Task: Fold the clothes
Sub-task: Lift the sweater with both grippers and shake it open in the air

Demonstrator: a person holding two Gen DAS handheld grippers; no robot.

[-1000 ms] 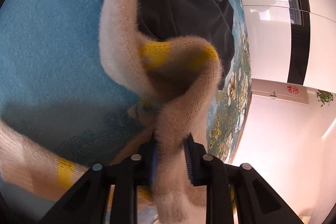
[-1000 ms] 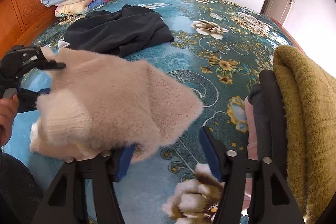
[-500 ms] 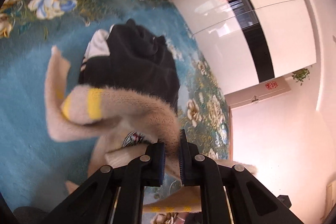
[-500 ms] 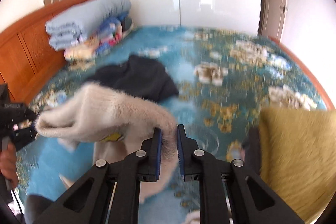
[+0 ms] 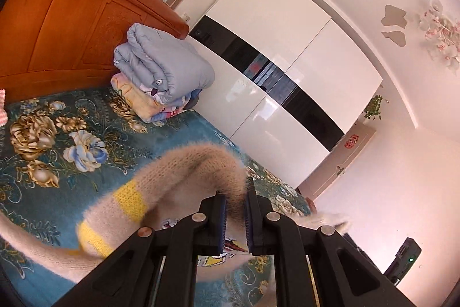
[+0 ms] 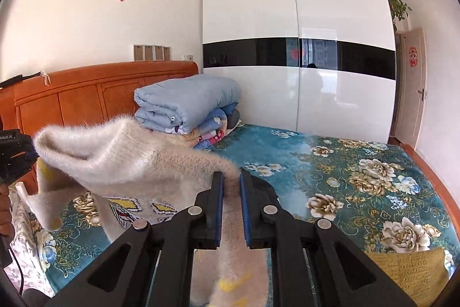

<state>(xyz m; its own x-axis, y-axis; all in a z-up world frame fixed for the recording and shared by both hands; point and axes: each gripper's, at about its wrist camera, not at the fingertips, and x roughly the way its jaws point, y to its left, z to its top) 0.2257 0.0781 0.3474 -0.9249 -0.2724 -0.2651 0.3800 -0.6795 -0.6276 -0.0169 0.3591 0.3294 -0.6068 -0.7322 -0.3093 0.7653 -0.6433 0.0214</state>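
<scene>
Fuzzy beige knit: the sweater [image 6: 138, 163] hangs in the air above the bed [image 6: 359, 192], stretched between both tools.
Right hand-held gripper [image 6: 231, 192]: clenched on one sweater edge.
Left hand-held gripper [image 5: 235, 209]: clenched on another edge, a yellow-striped sleeve [image 5: 126, 206] drooping beside it.
Risk: the slick fluffy knit may slide out of a narrow pinch; the dangling sleeve could tuck under when lowered, spoiling the fold.
Far end: folded quilts [image 6: 187, 105] stacked against the headboard [image 6: 86, 94].
</scene>
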